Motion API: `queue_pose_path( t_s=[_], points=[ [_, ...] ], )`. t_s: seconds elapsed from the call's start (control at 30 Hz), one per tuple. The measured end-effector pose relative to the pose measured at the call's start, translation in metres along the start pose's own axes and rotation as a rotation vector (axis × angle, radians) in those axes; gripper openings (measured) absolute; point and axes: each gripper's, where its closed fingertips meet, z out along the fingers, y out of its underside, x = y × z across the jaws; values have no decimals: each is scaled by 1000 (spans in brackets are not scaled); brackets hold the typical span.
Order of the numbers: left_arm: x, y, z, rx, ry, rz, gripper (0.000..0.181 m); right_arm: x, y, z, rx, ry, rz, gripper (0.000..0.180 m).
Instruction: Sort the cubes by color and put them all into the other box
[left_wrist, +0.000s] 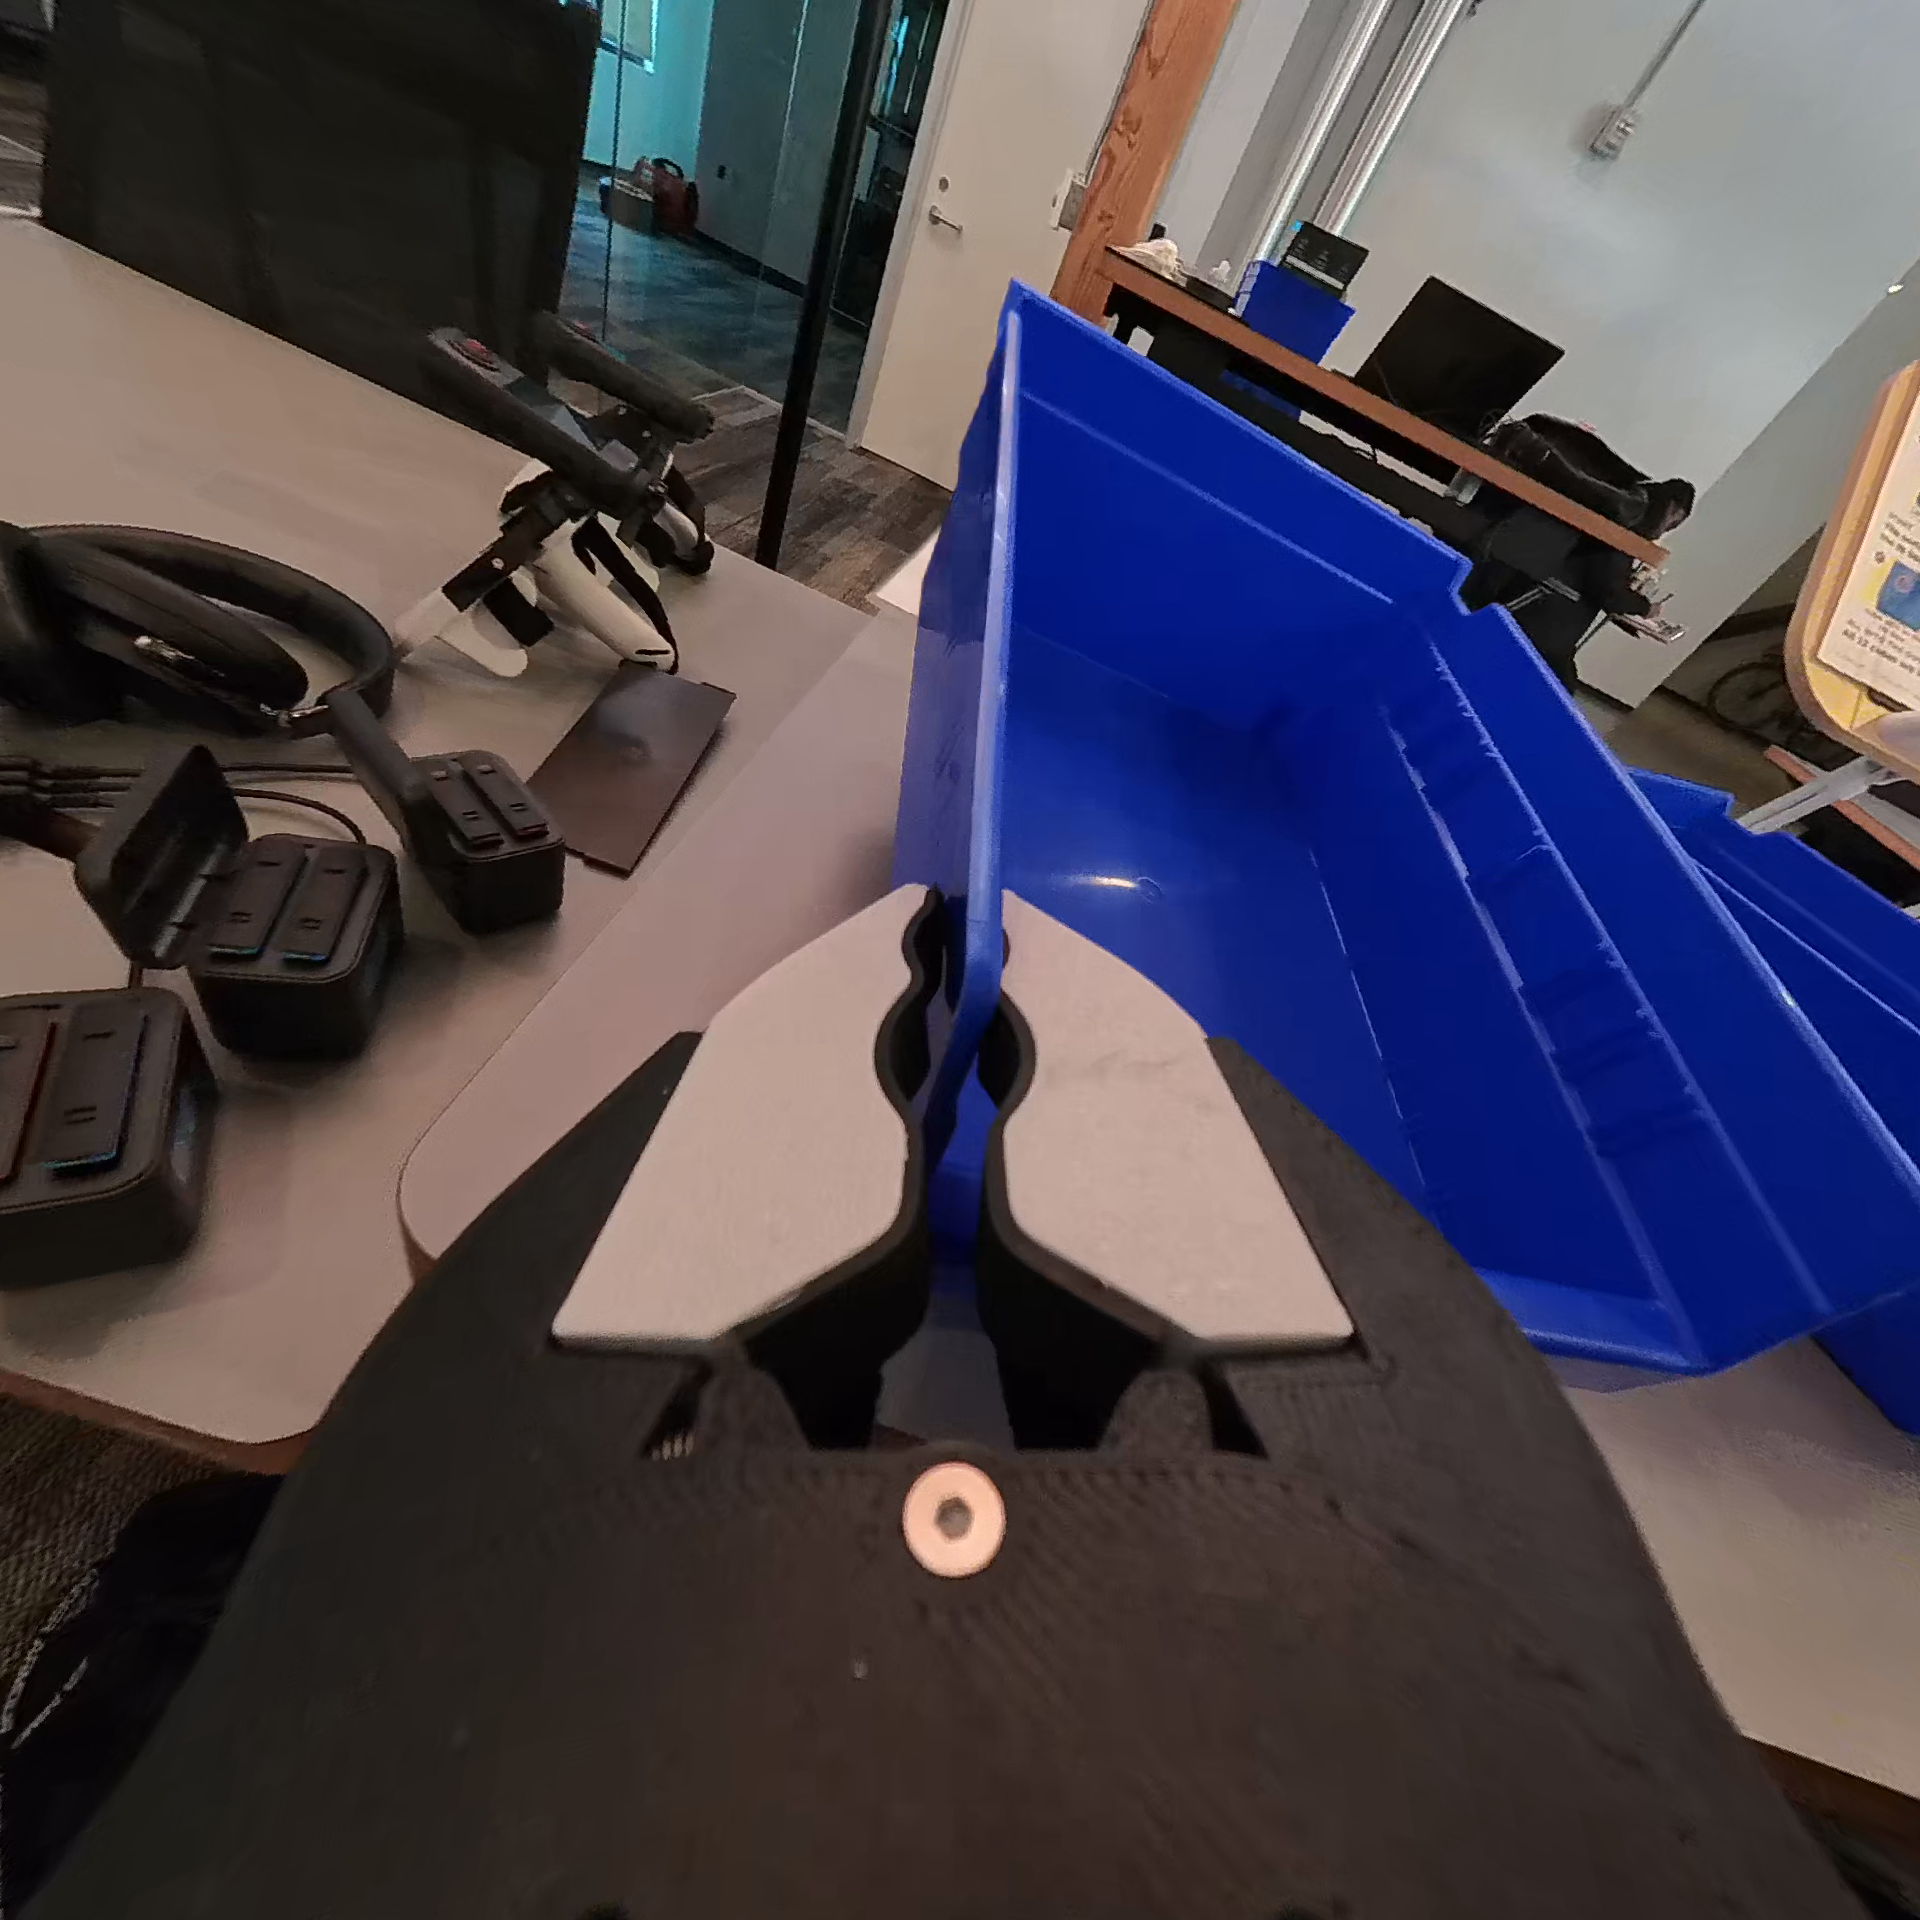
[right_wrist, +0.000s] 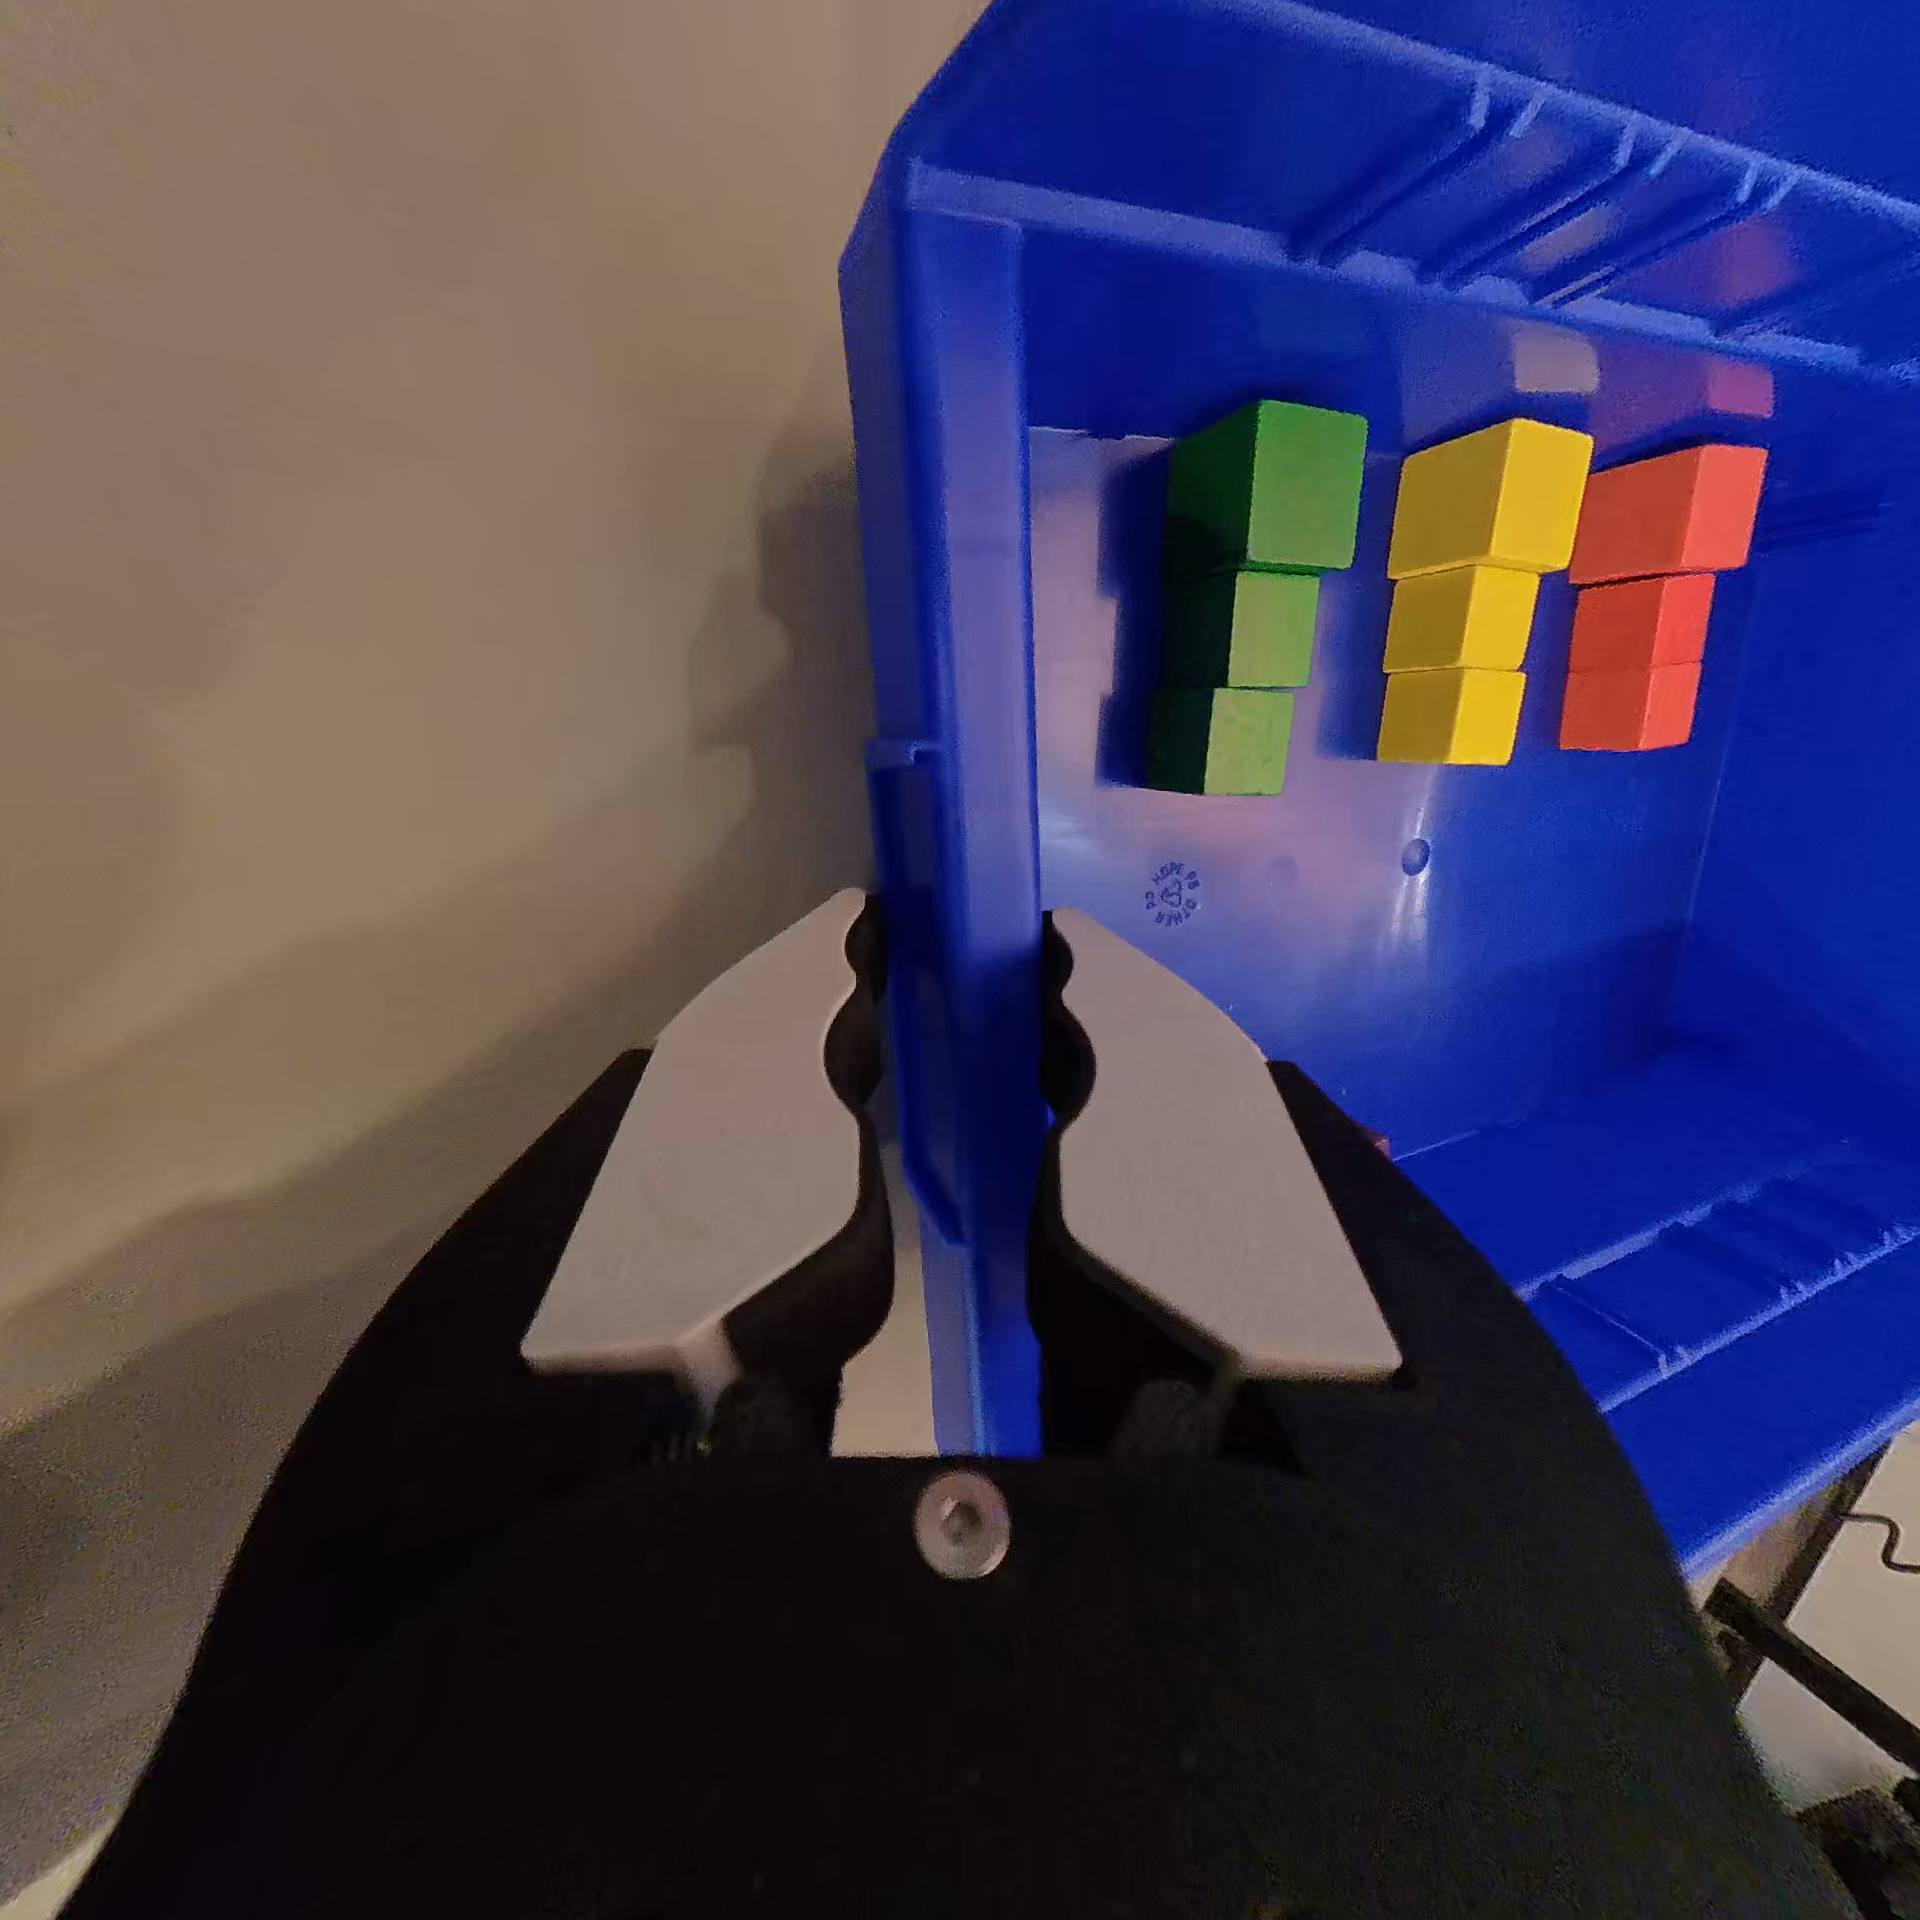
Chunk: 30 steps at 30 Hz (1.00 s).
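The right gripper (right_wrist: 961, 940) clamps the wall of the cube-filled box (right_wrist: 1455, 935); the left gripper (left_wrist: 971, 935) pinches the empty box (left_wrist: 1195, 727). Green cubes (right_wrist: 1236, 603), yellow cubes (right_wrist: 1465, 603) and red cubes (right_wrist: 1652, 603) sit in separate rows, so sorting looks finished.

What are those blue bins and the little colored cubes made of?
The blue bin looks like glossy molded plastic: light glares off its floor, ribs line its walls, and a moulded mark is pressed into it. The other blue bin looks the same. The green cubes, yellow cubes and red cubes look like painted wood, matte with crisp edges, though solid plastic is possible.
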Motion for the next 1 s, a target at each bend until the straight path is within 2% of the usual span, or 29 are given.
queue_pose_path(
  t_s=[0.53,1.0],
  points=[
    [-21,0,-8,21,-28,-32,4,109,-45,62,-73,69,210,28],
    [-36,1,-15,28,-48,-47,4,205,-60,109,-145,144,410,28]
  ],
)
